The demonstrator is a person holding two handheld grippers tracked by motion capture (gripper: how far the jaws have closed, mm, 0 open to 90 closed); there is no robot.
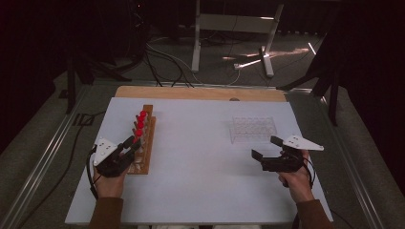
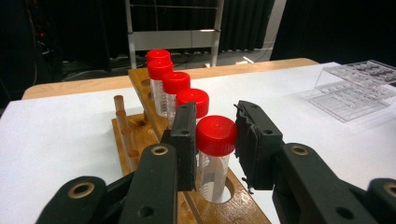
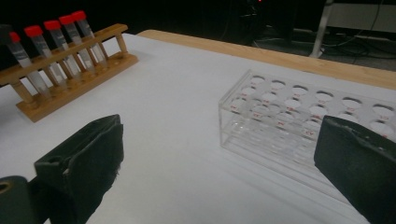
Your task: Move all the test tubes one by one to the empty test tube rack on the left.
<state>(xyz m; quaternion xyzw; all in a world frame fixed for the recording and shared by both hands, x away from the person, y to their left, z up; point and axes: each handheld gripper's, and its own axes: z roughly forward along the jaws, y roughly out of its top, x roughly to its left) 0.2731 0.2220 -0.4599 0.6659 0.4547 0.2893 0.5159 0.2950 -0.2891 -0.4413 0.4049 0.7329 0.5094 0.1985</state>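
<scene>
Each hand carries a black two-jaw gripper. The left gripper [image 1: 128,147] and the right gripper [image 1: 265,148] both bear a pale grey three-cornered plate dotted with small dark holes, and a thin black cable loops from each body back past the wrist. In the gripper views the jaw arms are matte black links joined by brass-coloured ringed rivets, ending in flat rectangular black pads with rough, frayed edges. The person wears brown long sleeves [image 1: 106,213] that reach to the wrists.

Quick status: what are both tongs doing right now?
Left tongs: closed on the nearest red-capped clear plastic tube in the wooden rack.
Right tongs: open, holding nothing.
</scene>
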